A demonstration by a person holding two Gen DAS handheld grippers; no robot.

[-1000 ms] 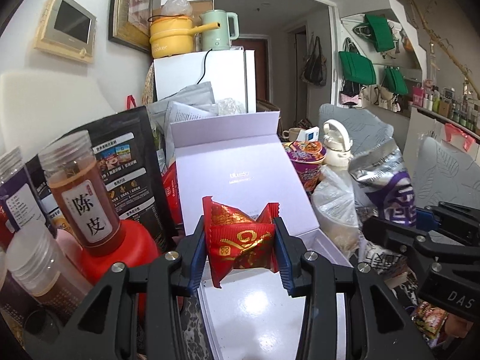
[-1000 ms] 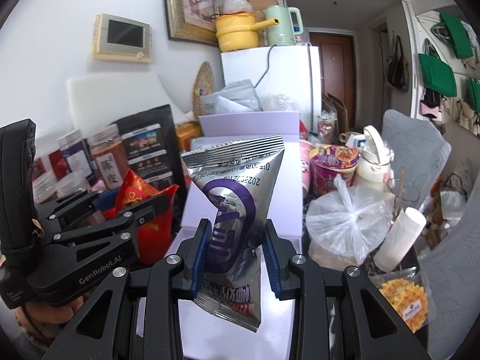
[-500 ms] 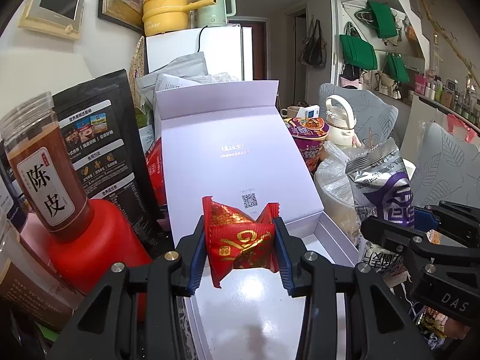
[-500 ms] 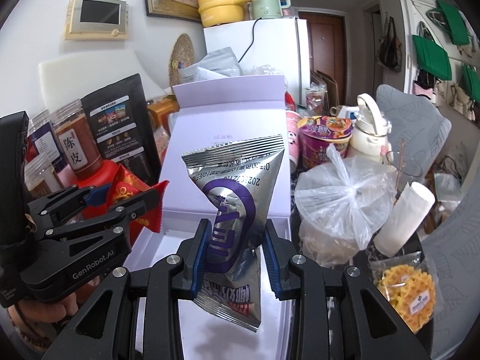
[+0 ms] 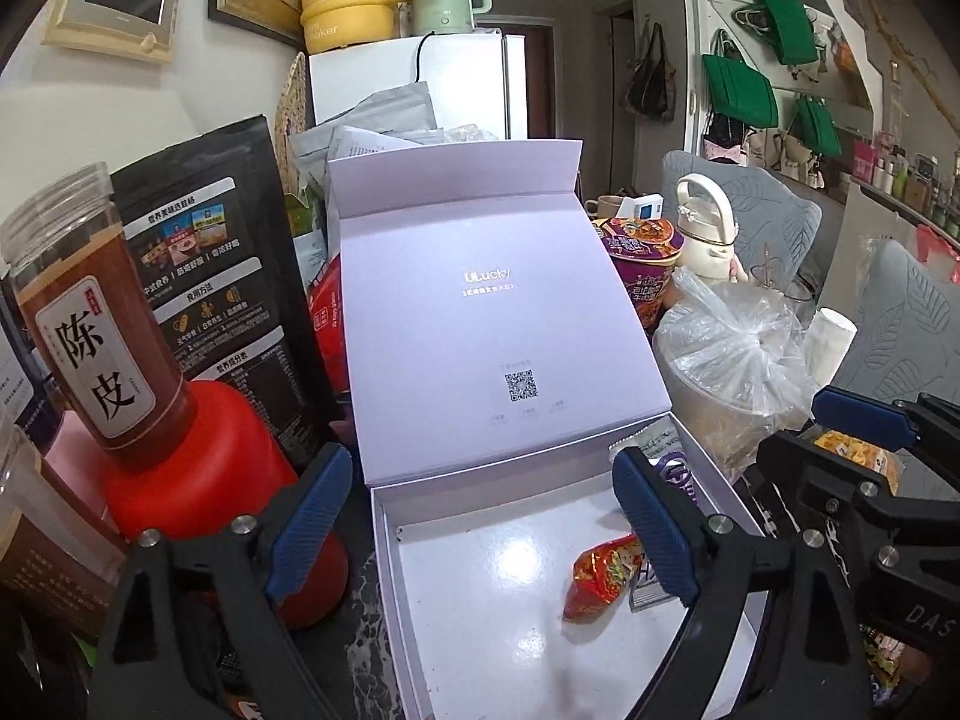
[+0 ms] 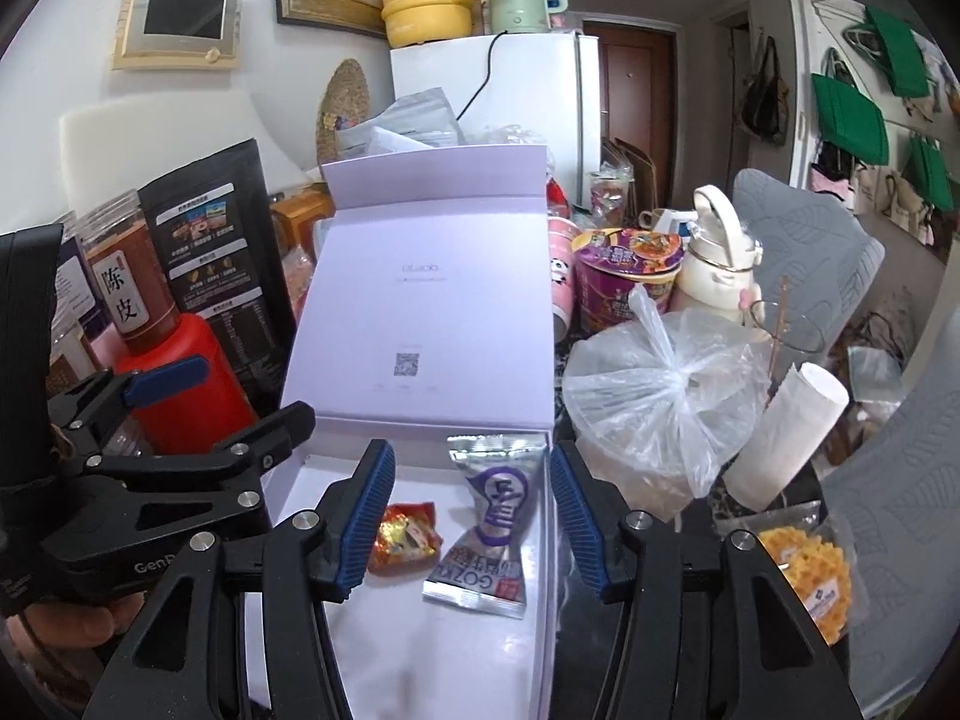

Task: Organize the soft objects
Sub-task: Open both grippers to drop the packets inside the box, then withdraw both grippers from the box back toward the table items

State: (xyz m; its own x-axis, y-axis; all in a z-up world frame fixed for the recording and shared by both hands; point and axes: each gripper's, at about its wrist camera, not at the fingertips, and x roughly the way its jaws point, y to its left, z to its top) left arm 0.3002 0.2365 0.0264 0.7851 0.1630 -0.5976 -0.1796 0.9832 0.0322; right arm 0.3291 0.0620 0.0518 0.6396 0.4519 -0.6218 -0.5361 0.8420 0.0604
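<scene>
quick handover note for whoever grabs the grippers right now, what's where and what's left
Left gripper: open, empty, over the box.
Right gripper: open, empty, over the same box.
Red packet: lying on the box floor.
Silver packet: lying in the box beside the red one, against the right wall, apparently touching it.
Done: both packets are in the box.
Left: other snacks remain outside, such as the yellow waffle packet right of the box. Probably pick that next, if it belongs to the job. The box lid is open.
</scene>
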